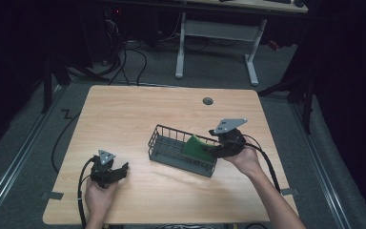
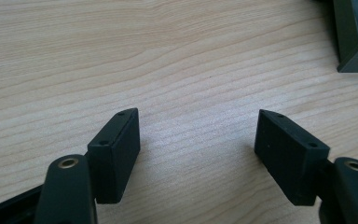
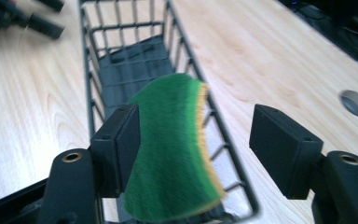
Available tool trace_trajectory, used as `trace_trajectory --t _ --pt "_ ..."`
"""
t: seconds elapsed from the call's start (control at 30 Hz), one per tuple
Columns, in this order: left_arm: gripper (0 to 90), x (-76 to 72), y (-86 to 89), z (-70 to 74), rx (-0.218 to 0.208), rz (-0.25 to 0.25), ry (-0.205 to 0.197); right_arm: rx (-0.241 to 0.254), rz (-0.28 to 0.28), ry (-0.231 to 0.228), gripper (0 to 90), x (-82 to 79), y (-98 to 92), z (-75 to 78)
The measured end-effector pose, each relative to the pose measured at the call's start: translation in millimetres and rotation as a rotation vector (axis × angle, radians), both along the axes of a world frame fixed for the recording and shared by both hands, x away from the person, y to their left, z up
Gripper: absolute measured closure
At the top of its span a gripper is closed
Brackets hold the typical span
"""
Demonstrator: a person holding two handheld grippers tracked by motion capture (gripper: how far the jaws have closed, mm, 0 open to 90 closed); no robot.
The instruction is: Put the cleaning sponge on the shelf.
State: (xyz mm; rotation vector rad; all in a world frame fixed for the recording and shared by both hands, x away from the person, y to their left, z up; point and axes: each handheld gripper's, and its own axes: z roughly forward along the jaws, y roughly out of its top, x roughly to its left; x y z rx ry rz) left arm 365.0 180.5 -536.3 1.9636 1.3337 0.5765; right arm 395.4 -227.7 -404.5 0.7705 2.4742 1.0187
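A dark wire basket [image 1: 164,151] lies at an angle on the wooden table [image 1: 138,109], right of centre. A green sponge [image 1: 195,146] with a yellow edge stands tilted inside its right end. My right gripper [image 1: 210,151] reaches in at that end. In the right gripper view its jaws stand wide apart around the sponge [image 3: 172,154], which leans against the left jaw and is clear of the right one. My left gripper [image 1: 122,170] rests low at the front left, open over bare wood [image 2: 196,135], with nothing between its jaws.
The rest of the basket [image 3: 121,70] holds nothing. One basket corner [image 2: 354,42] shows at the top right of the left gripper view. A grey grommet hole [image 1: 208,101] sits near the table's far edge. A white desk frame [image 1: 217,33] and cables lie on the floor behind.
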Motion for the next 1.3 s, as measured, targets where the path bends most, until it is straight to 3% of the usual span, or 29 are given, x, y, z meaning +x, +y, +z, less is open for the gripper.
trace_trajectory --t 0.1,0.2,0.37,0.43,0.5,0.63,0.87,1.3 --pt "31.7 0.0 -0.1 -0.1 0.000 0.001 -0.001 0.062 -0.049 0.006 35.1 -1.7 -15.6 3.5" --pt "31.7 0.0 0.0 0.0 0.000 0.000 0.000 0.079 -0.099 0.005 35.1 -4.6 -29.1 4.5" --pt "31.7 0.0 0.0 0.0 0.000 0.000 0.000 0.153 -0.214 -0.006 36.1 -13.5 -60.3 7.6" --pt "31.7 0.0 0.0 0.0 0.000 0.000 0.000 0.172 -0.233 -0.014 36.7 -15.1 -65.4 7.5" --pt "31.7 0.0 0.0 0.0 0.000 0.000 0.000 0.215 -0.265 -0.003 37.1 -17.8 -76.1 5.3" --pt "31.7 0.0 0.0 0.0 0.000 0.000 0.000 0.250 -0.348 0.008 38.2 -24.9 -94.3 -6.1" --pt "31.7 0.0 0.0 0.0 0.000 0.000 0.000 0.308 -0.411 0.019 38.9 -38.5 -117.1 -23.5" --pt "31.7 -0.1 0.0 0.0 0.000 0.001 0.000 0.339 -0.489 0.040 39.3 -59.1 -141.1 -52.6"
